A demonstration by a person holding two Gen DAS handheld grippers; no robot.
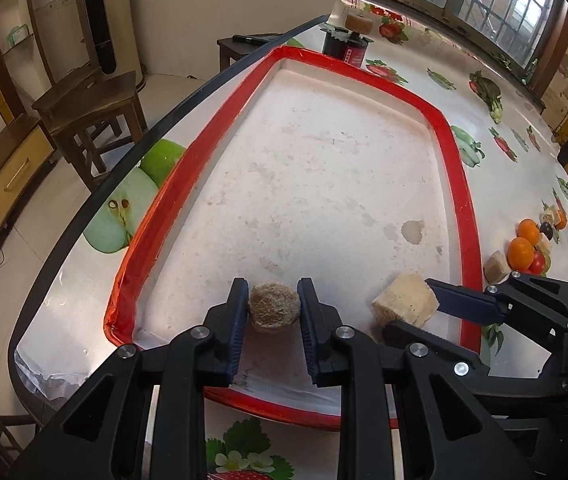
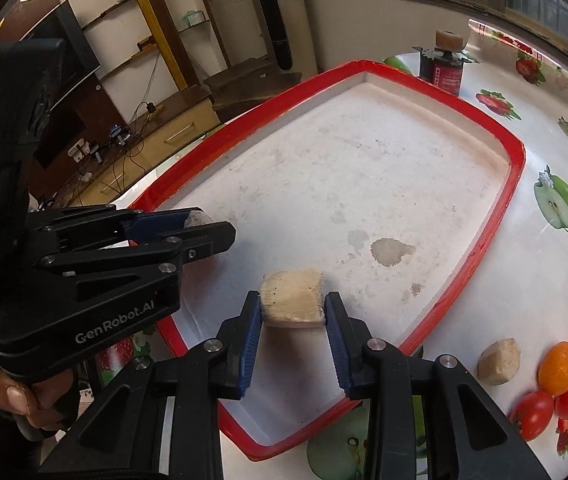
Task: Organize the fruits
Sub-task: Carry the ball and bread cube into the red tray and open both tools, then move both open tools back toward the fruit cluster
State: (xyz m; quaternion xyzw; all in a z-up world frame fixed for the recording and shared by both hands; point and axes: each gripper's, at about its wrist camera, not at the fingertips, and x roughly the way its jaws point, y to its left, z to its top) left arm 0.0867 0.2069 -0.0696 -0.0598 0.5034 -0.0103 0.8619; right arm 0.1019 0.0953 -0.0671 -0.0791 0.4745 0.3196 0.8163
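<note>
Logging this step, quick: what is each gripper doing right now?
Left gripper: shut on the round chunk.
Right gripper: shut on the pale block, over the tray.

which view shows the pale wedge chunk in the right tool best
The right wrist view: the pale wedge chunk sits centred between the right tool pads, top and front face fully visible over the red-rimmed tray. The left wrist view shows it only from the side, near the frame's lower right, its far end hidden by a pad.

Both wrist cameras look closely down onto one shared red-rimmed tray [image 1: 454,168].
</note>
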